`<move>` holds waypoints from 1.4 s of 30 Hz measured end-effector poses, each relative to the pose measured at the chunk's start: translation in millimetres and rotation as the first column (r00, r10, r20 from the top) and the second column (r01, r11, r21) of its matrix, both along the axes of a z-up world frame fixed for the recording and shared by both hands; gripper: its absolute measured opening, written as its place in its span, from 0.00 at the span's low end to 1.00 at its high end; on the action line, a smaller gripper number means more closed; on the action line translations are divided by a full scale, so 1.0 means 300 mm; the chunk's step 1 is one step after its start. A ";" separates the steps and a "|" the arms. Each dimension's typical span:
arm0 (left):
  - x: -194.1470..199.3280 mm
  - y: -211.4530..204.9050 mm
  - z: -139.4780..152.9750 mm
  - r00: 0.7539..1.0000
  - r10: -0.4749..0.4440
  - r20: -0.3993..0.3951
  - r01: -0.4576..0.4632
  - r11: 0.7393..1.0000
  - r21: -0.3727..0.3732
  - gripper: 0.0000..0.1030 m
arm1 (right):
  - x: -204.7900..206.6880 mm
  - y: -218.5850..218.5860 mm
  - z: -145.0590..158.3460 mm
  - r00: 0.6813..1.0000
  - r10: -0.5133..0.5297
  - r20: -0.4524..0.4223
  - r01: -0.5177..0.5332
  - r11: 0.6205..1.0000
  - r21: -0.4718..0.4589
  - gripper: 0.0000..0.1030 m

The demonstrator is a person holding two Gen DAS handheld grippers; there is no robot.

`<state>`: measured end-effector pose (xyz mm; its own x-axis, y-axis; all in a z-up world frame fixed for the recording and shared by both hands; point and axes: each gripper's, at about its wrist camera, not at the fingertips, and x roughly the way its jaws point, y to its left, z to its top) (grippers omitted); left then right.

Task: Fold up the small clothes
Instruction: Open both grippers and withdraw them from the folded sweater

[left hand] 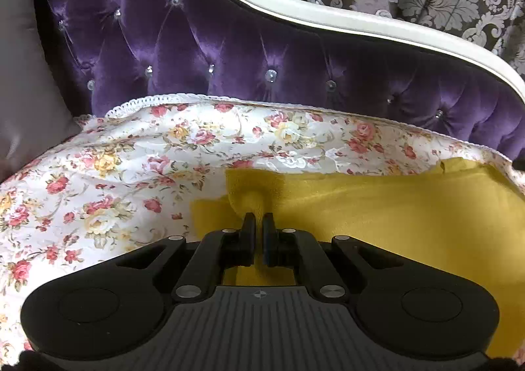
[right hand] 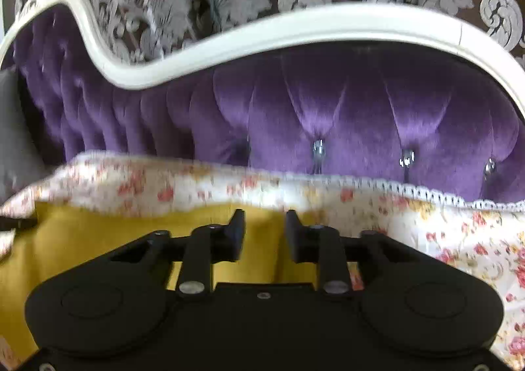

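- The yellow cloth point(left hand: 410, 220) lies flat on the floral cover point(left hand: 98, 180) of the purple tufted sofa point(left hand: 229, 42), filling the lower right of the left wrist view and running off the right edge.
- The left gripper point(left hand: 259, 218) is clamped on a corner of that cloth at centre frame; the fabric bunches into a small raised peak just above the fingertips.
- From this pinch the cloth's long axis runs to the right across the frame, so the free length lies to the right of the left gripper.
- In the blurred right wrist view the same yellow cloth point(right hand: 82, 239) fills the lower left and passes under the right gripper point(right hand: 265, 223).
- The right gripper's jaws stand apart with nothing pinched; cloth shows in the gap, below them.
- My judgement: the right gripper is over the far edge, and the fold depends on it closing on that edge.
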<state>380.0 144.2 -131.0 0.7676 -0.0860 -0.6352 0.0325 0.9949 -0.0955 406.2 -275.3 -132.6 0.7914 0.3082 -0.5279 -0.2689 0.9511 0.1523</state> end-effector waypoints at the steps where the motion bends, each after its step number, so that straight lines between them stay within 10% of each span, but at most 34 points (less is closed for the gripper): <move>1: 0.003 0.001 -0.002 1.000 -0.002 -0.002 0.002 1.000 -0.003 0.04 | -0.001 0.000 -0.013 1.000 0.010 -0.020 -0.010 1.000 -0.006 0.34; 8: 0.001 -0.009 0.000 1.000 -0.017 -0.003 0.017 1.000 -0.003 0.04 | 0.007 0.008 -0.065 0.996 0.008 -0.088 -0.005 1.000 0.027 0.34; 9: 0.002 -0.008 0.001 1.000 -0.022 -0.002 0.022 1.000 -0.004 0.04 | 0.003 0.009 -0.062 0.997 0.017 -0.082 -0.014 0.999 0.036 0.05; 13: 0.003 -0.014 0.007 0.999 -0.034 0.009 0.034 0.999 0.016 0.05 | -0.023 0.030 -0.014 1.000 -0.006 0.025 0.008 0.997 -0.072 0.07; 17: 0.026 -0.040 -0.020 0.997 -0.052 -0.050 0.056 0.995 0.088 0.08 | 0.027 0.007 -0.057 0.997 -0.054 -0.051 0.049 0.994 -0.099 0.09; 19: 0.010 -0.036 0.007 0.997 -0.055 -0.055 0.059 0.995 0.086 0.09 | -0.003 0.003 -0.049 0.998 -0.066 -0.023 0.064 0.992 -0.105 0.23; 24: -0.122 0.006 0.111 0.998 -0.058 -0.021 0.058 0.998 -0.009 0.52 | -0.146 -0.052 0.013 0.999 -0.051 -0.003 0.051 0.999 0.018 0.42; 28: -0.249 0.021 0.122 0.995 -0.065 -0.070 0.058 0.994 -0.094 0.56 | -0.281 -0.082 0.012 0.999 -0.035 -0.042 0.038 0.996 0.084 0.52; 41: -0.431 -0.037 0.045 0.991 -0.044 -0.128 0.022 0.985 -0.170 0.55 | -0.449 -0.067 -0.049 0.996 -0.037 -0.085 0.046 0.994 0.102 0.52; 42: -0.432 -0.038 0.044 0.992 -0.037 -0.125 0.015 0.984 -0.176 0.55 | -0.450 -0.055 -0.052 0.996 -0.034 -0.084 0.041 0.996 0.078 0.40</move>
<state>250.4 132.8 -117.9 0.6777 -0.2231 -0.7007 0.0348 0.9615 -0.2724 271.0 -291.6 -148.1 0.7582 0.3230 -0.5664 -0.2167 0.9441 0.2484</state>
